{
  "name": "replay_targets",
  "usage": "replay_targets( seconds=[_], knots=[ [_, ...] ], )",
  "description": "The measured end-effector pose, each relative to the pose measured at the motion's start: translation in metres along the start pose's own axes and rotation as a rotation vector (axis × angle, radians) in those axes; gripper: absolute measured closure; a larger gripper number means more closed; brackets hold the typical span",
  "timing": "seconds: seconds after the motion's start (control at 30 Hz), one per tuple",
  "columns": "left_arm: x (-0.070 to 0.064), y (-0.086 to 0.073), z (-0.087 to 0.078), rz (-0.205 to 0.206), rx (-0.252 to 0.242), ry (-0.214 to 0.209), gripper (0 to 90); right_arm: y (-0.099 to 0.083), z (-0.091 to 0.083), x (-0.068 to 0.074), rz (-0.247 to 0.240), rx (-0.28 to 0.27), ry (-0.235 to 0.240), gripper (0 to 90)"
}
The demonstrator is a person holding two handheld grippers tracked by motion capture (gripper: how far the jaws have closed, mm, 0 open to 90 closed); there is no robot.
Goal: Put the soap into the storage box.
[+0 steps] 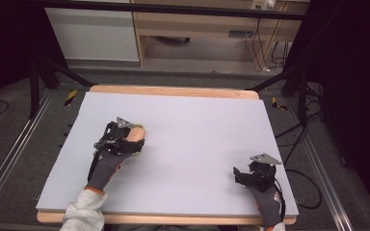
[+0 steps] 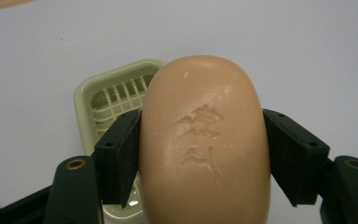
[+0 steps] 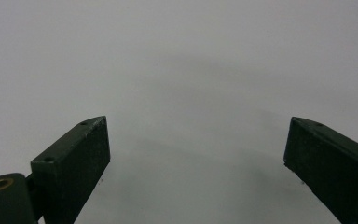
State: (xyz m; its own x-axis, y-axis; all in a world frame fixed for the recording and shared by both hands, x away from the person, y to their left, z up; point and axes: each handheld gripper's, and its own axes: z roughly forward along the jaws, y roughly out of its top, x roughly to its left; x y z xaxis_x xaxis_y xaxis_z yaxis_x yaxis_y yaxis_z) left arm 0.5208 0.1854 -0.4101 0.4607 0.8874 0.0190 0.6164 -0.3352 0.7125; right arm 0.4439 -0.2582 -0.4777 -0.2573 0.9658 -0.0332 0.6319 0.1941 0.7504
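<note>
A peach-coloured oval bar of soap (image 2: 205, 144) with a stamped mark on its face sits between the jaws of my left gripper (image 2: 200, 154), which is shut on it. Just under and behind the bar lies a pale green soap dish (image 2: 109, 95) with a slatted insert. From above, the soap (image 1: 136, 133) and the left gripper (image 1: 125, 139) are at the left middle of the pale grey mat (image 1: 197, 139). My right gripper (image 3: 196, 154) is open over bare mat, with nothing between its jaws; from above the right gripper (image 1: 241, 174) is near the mat's front right.
The mat covers a wooden table (image 1: 173, 90) with its edge showing at the back. Black frame legs (image 1: 43, 77) and loose cables (image 1: 298, 144) stand on the floor to both sides. Wooden furniture (image 1: 197, 24) is behind the table.
</note>
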Motion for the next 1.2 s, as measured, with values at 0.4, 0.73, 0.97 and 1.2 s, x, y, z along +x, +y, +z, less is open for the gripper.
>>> replay_targets(
  seconds=[0.4,0.73,0.97,1.2],
  knots=[
    [0.008,0.009,0.017,-0.035,-0.003,0.014,31.5,0.0,0.001,0.0,0.002,0.001,0.0,7.2],
    [0.018,0.01,0.028,-0.057,0.002,0.029,31.5,0.0,0.002,0.001,0.001,0.002,-0.002,7.2],
    [0.022,0.007,0.033,-0.067,0.011,0.04,31.5,0.0,0.001,0.0,0.004,0.003,-0.002,7.2],
    [0.026,0.003,0.041,-0.078,0.031,0.05,31.5,0.0,0.002,0.001,-0.002,0.003,-0.003,7.2]
  ],
)
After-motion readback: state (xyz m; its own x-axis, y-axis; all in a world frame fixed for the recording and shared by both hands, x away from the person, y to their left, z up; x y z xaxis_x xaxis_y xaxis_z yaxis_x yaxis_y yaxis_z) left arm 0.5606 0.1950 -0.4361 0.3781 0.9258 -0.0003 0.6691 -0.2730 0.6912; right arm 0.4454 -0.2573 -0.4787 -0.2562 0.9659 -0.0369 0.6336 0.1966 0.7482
